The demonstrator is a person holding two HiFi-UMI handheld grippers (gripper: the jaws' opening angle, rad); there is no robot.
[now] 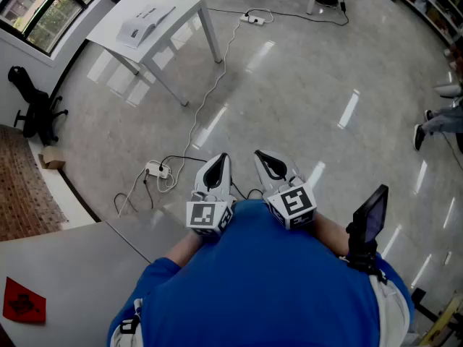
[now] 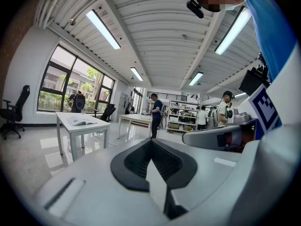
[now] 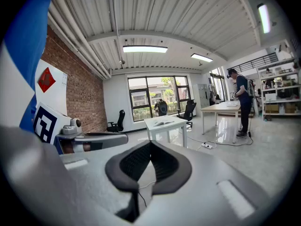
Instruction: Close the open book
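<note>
Across most of the head view spreads a glossy grey floor (image 1: 304,100), with the person's blue shirt (image 1: 260,280) filling the bottom and a grey board (image 1: 65,266) carrying a red diamond mark (image 1: 23,300) at lower left. At upper left, well apart from both grippers, stands a white table (image 1: 184,2); the open book (image 1: 145,22) lies on its top with its pages spread, and nothing touches it. Both gripper views show that table far off across the room, the book a small pale shape on it (image 2: 81,121) (image 3: 162,122). A black office chair (image 1: 32,107) sits by the left wall near the window. A white cable (image 1: 210,92) trails over the floor from beside the table down to a power strip (image 1: 158,170) near the grippers. Held close in front of the shirt, side by side and pointing a little below level, are the left gripper (image 1: 223,157) and the right gripper (image 1: 259,154), each with its marker cube nearest the body. Seen from its own camera, the left gripper (image 2: 151,142) has its dark pads met at the tips with nothing between them. The right gripper (image 3: 150,145) is likewise closed tip to tip and empty.
</note>
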